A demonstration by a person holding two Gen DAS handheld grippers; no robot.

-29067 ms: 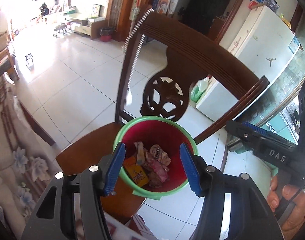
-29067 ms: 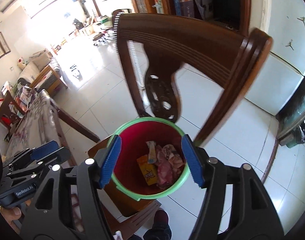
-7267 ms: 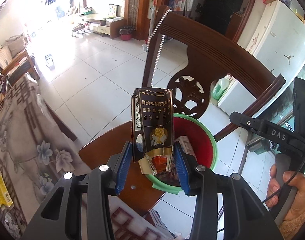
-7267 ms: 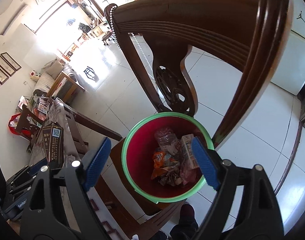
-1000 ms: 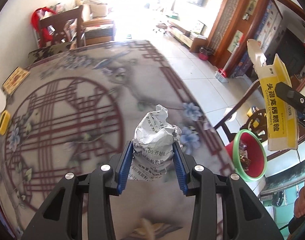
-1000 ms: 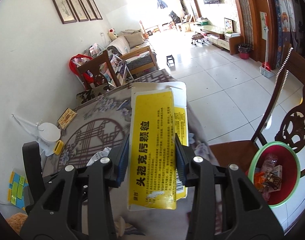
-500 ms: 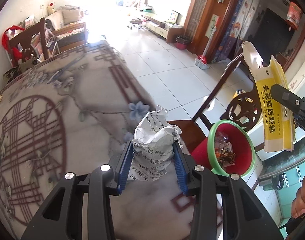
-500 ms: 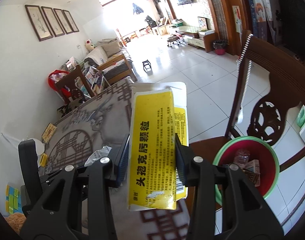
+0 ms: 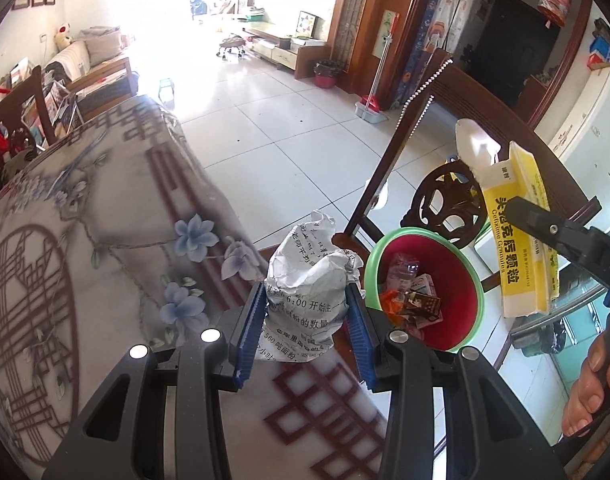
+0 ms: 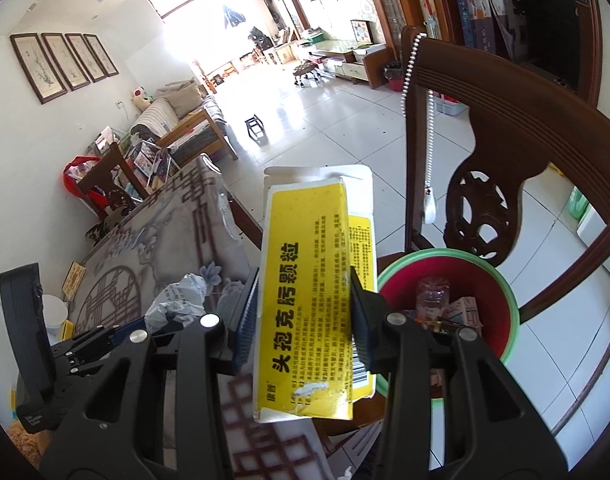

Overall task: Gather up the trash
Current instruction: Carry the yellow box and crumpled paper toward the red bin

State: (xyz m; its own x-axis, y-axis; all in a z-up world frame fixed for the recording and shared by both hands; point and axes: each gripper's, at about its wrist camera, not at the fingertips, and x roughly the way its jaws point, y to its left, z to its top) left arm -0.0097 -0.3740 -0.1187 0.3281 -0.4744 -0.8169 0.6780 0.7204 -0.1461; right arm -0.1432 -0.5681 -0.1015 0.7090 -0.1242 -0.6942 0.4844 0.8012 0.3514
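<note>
**Both loads gripped, bin nearer**

Your left gripper clamps crumpled paper; your right gripper clamps the yellow box, which hides the bin's left rim. Since half a second ago, the bin sits closer, lower right.

The floor was laid in pale square tiles and glared under strong daylight from the far end of the room. Four framed pictures hung in a row on the white left wall. A wooden-framed sofa with cushions stood against that wall. A table under a grey floral cloth occupied the near left. A dark carved wooden chair, a string of white beads draped over its back, stood at near right. A low cabinet and wooden panelling lined the far right side.
</note>
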